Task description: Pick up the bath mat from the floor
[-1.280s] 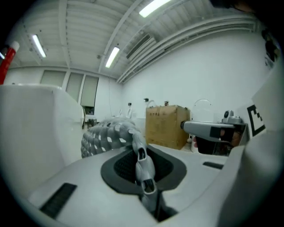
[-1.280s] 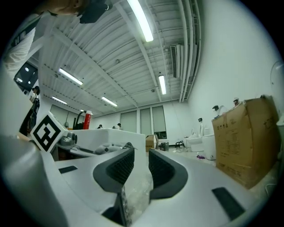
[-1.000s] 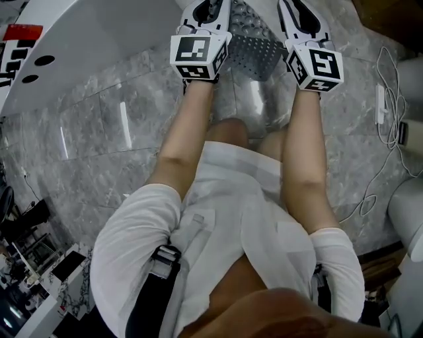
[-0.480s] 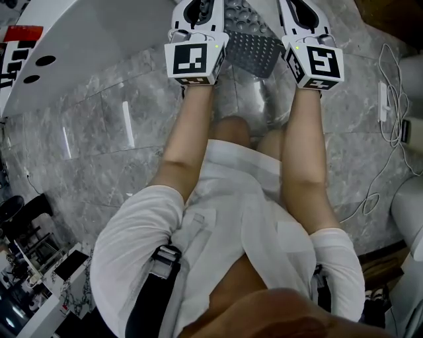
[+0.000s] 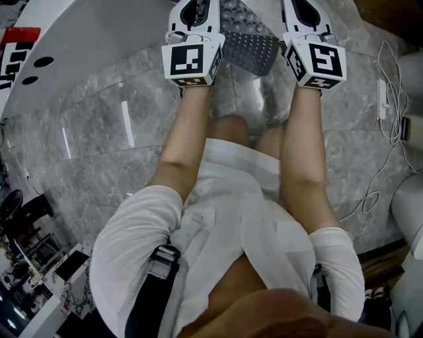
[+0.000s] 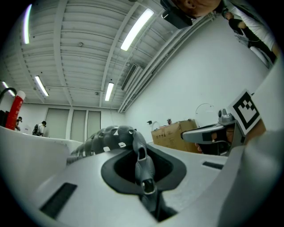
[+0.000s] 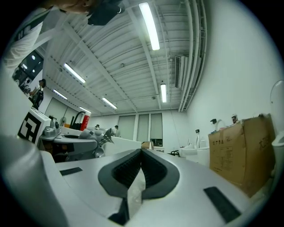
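The grey studded bath mat point(image 5: 250, 51) hangs between my two grippers, above the marble floor and beyond the person's knees. My left gripper point(image 5: 197, 9) is shut on its left edge. In the left gripper view the mat point(image 6: 111, 137) curls up out of the shut left gripper point(image 6: 145, 179). My right gripper point(image 5: 301, 9) holds the mat's right edge. In the right gripper view a thin strip of mat point(image 7: 133, 195) is pinched in the right gripper point(image 7: 140, 170), whose jaws are closing tight on it.
A white bathtub rim point(image 5: 79, 46) fills the far left. White cables point(image 5: 390, 99) trail over the floor point(image 5: 99, 145) at right, beside a white fixture point(image 5: 408, 211). A cardboard box point(image 7: 239, 150) stands to the right. The person's bare legs point(image 5: 188, 132) are below the grippers.
Both grippers have edged up and away with the mat. The mat's near flap has lifted off the floor and now hangs tilted between them.
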`<act>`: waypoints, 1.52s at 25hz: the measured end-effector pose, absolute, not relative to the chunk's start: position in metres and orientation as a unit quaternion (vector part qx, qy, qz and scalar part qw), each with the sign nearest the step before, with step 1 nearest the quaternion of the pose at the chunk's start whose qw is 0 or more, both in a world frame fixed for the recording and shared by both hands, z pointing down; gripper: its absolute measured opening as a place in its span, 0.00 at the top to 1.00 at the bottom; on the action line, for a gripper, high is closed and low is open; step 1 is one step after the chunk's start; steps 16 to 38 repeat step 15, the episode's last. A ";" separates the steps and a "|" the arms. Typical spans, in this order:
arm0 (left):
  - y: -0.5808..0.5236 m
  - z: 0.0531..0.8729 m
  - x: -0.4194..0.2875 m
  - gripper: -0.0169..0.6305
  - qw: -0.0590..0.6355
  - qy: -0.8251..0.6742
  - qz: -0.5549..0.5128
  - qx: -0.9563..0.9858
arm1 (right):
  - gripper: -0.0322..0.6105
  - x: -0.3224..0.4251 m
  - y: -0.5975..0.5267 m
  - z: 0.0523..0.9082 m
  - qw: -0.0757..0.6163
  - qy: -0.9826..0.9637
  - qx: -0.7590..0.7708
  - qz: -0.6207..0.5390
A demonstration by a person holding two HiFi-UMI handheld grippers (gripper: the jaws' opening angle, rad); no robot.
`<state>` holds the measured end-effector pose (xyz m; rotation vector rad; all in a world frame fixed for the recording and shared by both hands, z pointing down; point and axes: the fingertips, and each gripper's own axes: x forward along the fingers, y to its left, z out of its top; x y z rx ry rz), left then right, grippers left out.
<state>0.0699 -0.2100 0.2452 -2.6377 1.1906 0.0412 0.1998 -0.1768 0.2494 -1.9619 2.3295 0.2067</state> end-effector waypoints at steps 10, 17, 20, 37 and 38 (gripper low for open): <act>-0.209 0.245 0.072 0.91 0.122 0.408 0.015 -0.905 | 0.91 0.197 -0.176 0.249 0.034 0.763 -0.641 0.078; -0.211 0.245 0.072 0.91 0.126 0.408 0.011 -0.904 | 0.91 0.195 -0.178 0.248 0.033 0.763 -0.641 0.079; -0.211 0.245 0.072 0.91 0.126 0.408 0.011 -0.904 | 0.91 0.195 -0.178 0.248 0.033 0.763 -0.641 0.079; -0.211 0.245 0.072 0.91 0.126 0.408 0.011 -0.904 | 0.91 0.195 -0.178 0.248 0.033 0.763 -0.641 0.079; -0.211 0.245 0.072 0.91 0.126 0.408 0.011 -0.904 | 0.91 0.195 -0.178 0.248 0.033 0.763 -0.641 0.079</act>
